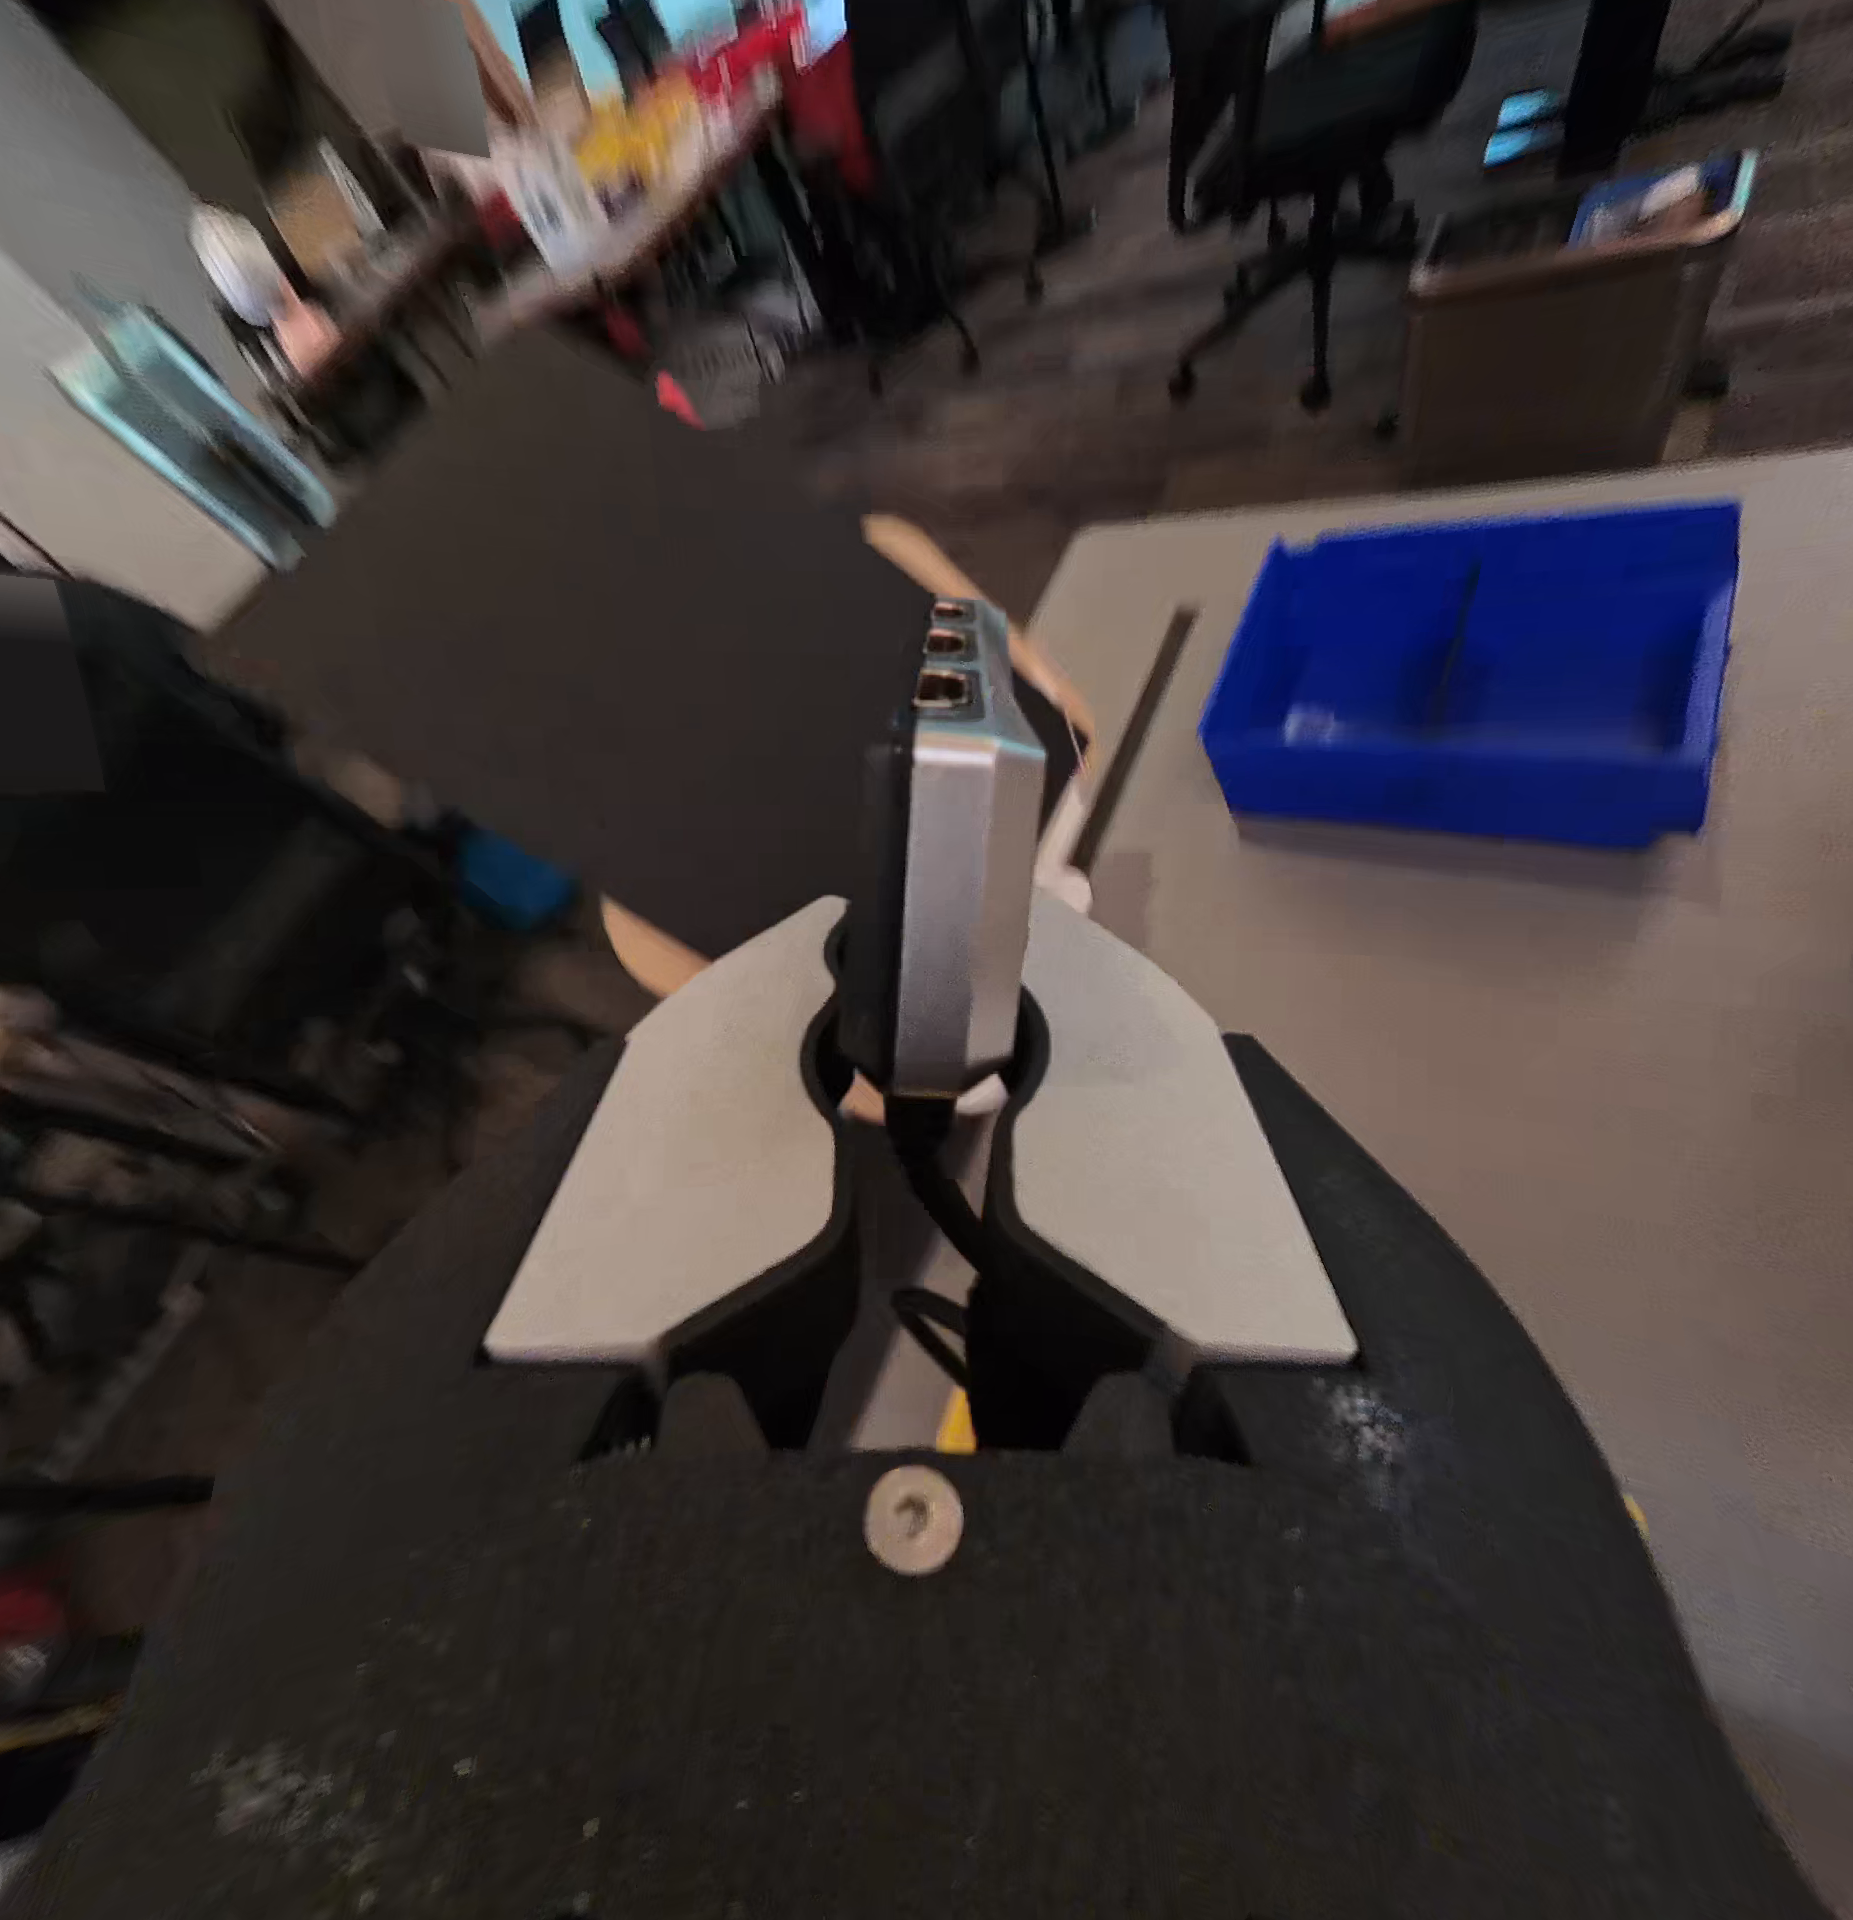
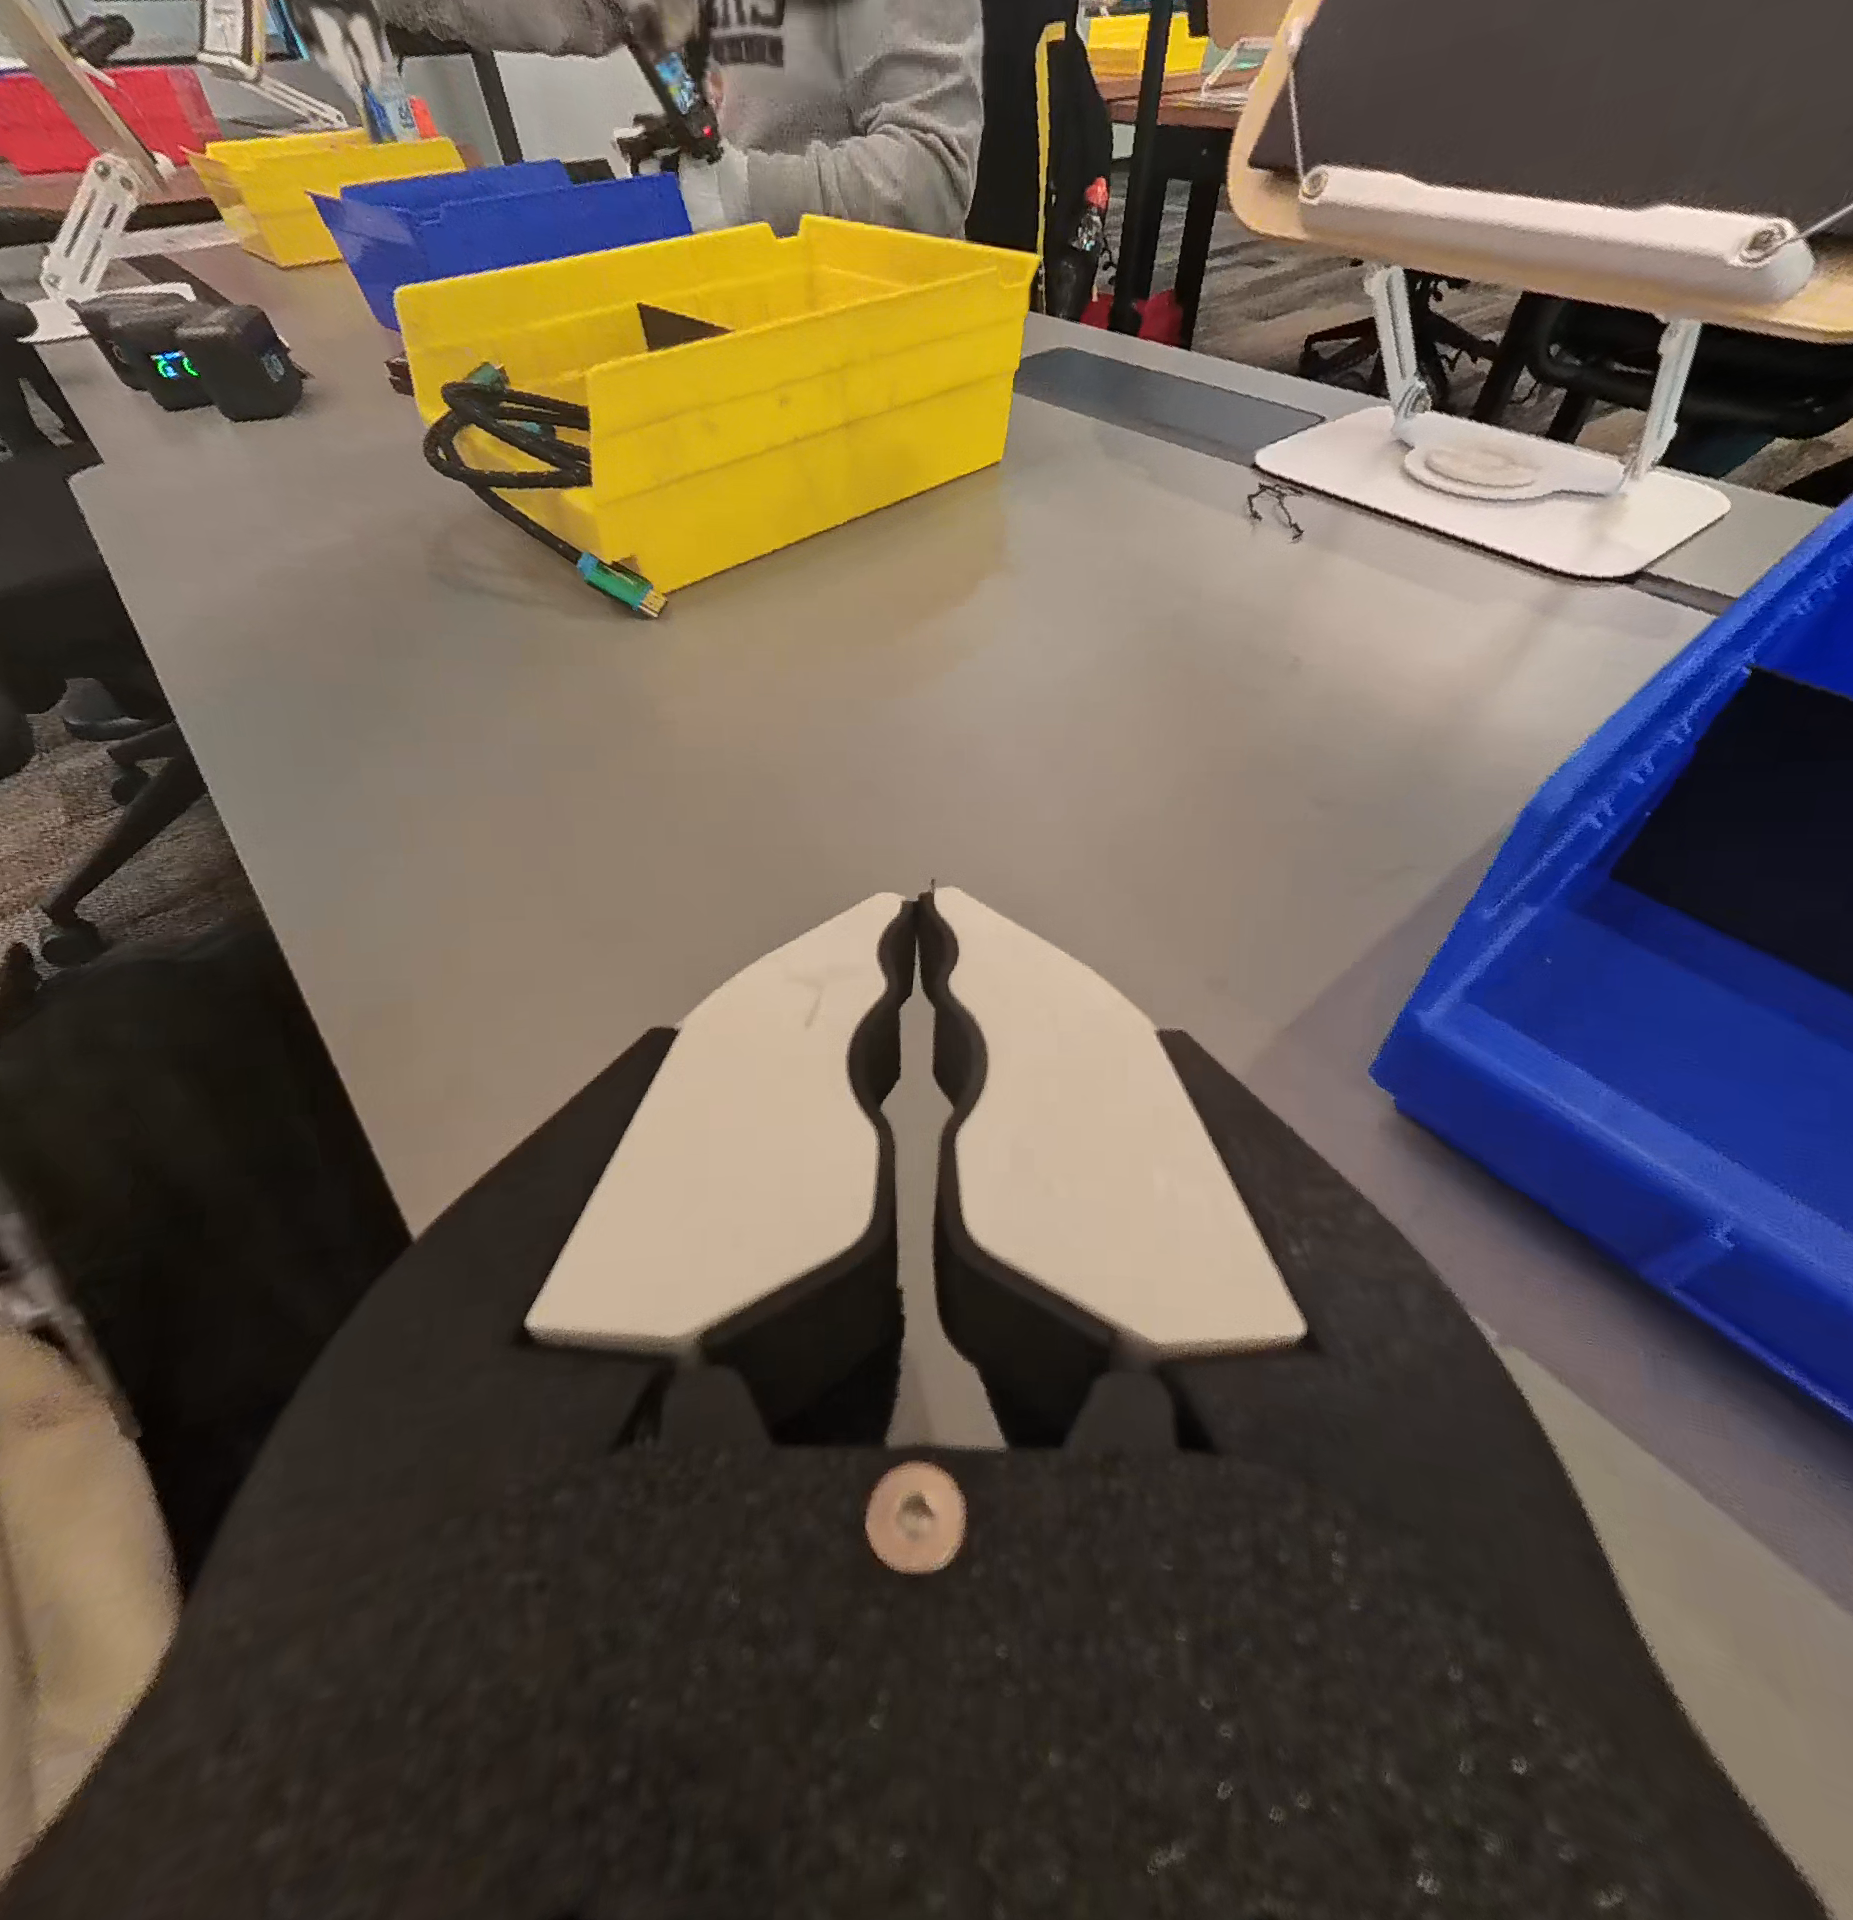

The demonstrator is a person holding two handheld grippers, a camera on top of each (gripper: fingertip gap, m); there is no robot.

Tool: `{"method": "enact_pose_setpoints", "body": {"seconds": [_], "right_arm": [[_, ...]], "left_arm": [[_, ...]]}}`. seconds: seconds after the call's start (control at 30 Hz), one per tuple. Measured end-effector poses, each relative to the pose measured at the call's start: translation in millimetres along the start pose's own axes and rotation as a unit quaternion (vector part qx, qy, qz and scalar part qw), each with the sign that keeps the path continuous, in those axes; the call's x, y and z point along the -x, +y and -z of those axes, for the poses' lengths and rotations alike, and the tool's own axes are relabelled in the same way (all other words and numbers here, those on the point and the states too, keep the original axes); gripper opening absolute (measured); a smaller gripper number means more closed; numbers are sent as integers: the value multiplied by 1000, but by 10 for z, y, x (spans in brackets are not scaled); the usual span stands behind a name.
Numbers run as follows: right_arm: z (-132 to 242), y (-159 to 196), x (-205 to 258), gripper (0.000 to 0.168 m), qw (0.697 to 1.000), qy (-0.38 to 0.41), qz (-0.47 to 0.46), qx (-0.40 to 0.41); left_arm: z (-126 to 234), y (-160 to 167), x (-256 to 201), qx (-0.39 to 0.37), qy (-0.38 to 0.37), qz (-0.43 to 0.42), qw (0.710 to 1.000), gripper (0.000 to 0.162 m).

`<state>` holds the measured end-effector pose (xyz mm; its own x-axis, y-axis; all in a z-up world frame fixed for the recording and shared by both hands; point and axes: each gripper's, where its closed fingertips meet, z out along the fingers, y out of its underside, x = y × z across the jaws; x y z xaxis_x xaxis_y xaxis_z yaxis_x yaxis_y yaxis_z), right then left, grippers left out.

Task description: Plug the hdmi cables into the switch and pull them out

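Two worries: my left gripper (image 1: 932,997) pinches the switch (image 1: 958,831) only by one end, so plugging could twist it loose, and my right gripper (image 2: 920,914), jaws pressed together empty, is well apart from the cable (image 2: 527,457).

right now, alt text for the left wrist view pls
The left tongs are shut on a silver hdmi switch, held upright with its empty ports facing up. A blue bin sits on the grey table to the right.
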<state>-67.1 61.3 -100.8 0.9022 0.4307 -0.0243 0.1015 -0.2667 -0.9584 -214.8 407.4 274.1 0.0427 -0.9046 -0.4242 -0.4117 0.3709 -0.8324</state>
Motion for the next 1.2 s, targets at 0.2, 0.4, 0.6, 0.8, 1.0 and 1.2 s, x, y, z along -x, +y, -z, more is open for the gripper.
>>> {"method": "enact_pose_setpoints", "body": {"seconds": [0.2,0.4,0.6,0.8,1.0,1.2], "right_arm": [[43,36,51,0,1000,6,20,10],[156,23,55,0,1000,15,18,3],[223,-154,44,16,997,2,30,-66],[170,-795,-134,42,978,-70,46,-191],[-114,-1260,24,47,950,-132,151,-240],[-316,-1338,214,30,937,-186,142,-259]], "left_arm": [[128,-1119,-202,-92,-19,-84,992,22],[-737,-471,-1060,-79,54,-106,990,23],[-1586,713,-2707,-90,162,-112,976,22],[-1571,784,-3661,-135,265,-85,951,22],[-1503,681,-3870,-162,288,-65,941,22],[-1539,747,-3960,-166,303,-43,937,22]]}}
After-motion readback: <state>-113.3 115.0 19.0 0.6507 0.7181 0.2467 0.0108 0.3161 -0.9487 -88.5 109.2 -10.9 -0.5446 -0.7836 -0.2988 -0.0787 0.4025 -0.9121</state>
